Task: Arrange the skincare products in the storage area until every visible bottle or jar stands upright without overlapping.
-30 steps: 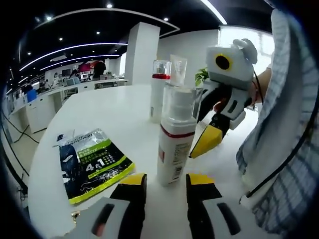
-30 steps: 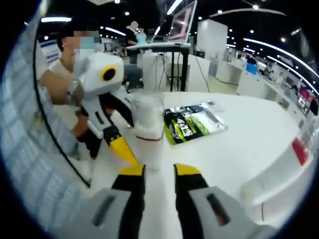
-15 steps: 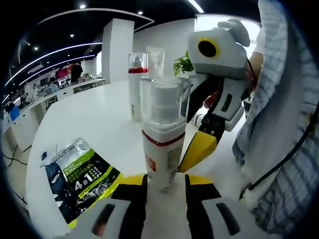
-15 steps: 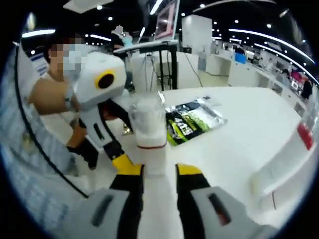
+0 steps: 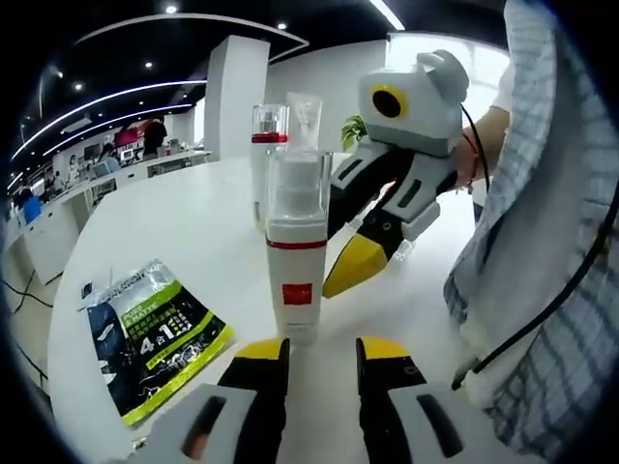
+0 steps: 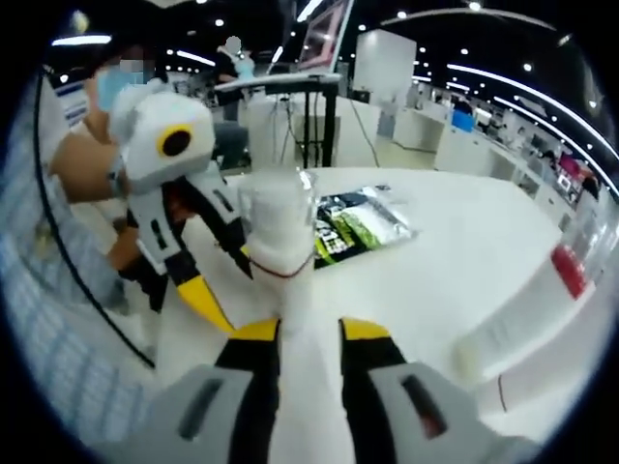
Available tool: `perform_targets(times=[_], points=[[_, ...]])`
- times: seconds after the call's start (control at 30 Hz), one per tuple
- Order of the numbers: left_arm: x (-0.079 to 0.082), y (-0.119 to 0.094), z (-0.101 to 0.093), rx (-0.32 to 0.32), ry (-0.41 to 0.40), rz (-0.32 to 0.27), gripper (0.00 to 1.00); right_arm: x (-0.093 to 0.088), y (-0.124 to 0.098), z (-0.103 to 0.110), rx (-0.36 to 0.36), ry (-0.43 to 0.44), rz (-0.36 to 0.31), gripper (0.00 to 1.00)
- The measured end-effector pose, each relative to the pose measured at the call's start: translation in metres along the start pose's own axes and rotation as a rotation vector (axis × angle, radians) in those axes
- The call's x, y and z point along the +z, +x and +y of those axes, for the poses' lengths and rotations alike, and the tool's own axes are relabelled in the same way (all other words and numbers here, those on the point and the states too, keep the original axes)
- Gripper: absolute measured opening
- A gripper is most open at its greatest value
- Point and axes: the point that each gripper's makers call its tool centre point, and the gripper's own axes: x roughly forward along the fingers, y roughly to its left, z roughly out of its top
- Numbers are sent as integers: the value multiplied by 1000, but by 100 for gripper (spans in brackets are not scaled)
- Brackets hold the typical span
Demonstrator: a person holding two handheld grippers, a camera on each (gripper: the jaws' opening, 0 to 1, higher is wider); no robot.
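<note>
White pump bottle (image 5: 295, 253) stands upright on the white table (image 5: 193, 232), long axis vertical, straight ahead of the left gripper (image 5: 321, 356) and just past its yellow tips; left jaws parted about a bottle's width, nothing between them, not touching the bottle; the right gripper (image 6: 308, 333) has the bottle (image 6: 280, 251) between its jaws low on the body, jaws drawn in against it, so judged to be grasping it and the nearer of the two; in the left gripper view the right gripper (image 5: 363, 259) reaches the bottle from the right side; red-capped bottle (image 5: 268, 159) and clear tube (image 5: 304, 121) stand upright behind, well apart from the green sachet (image 5: 155, 333) lying flat on the left.
</note>
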Motion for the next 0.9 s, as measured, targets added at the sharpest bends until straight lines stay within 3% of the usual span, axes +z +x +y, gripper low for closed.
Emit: perform_targets(times=[0.2,0.6,0.9], points=[[3,-3,16,79,1,-11,29,4,0,-1,-22,-8,-10,21],[7,-1,10,74,-10,-22,27,7,0,-16,-88,6,-22,20],[7,0,14,111,-18,-21,27,-2,-9,-12,-57,23,-24,20]])
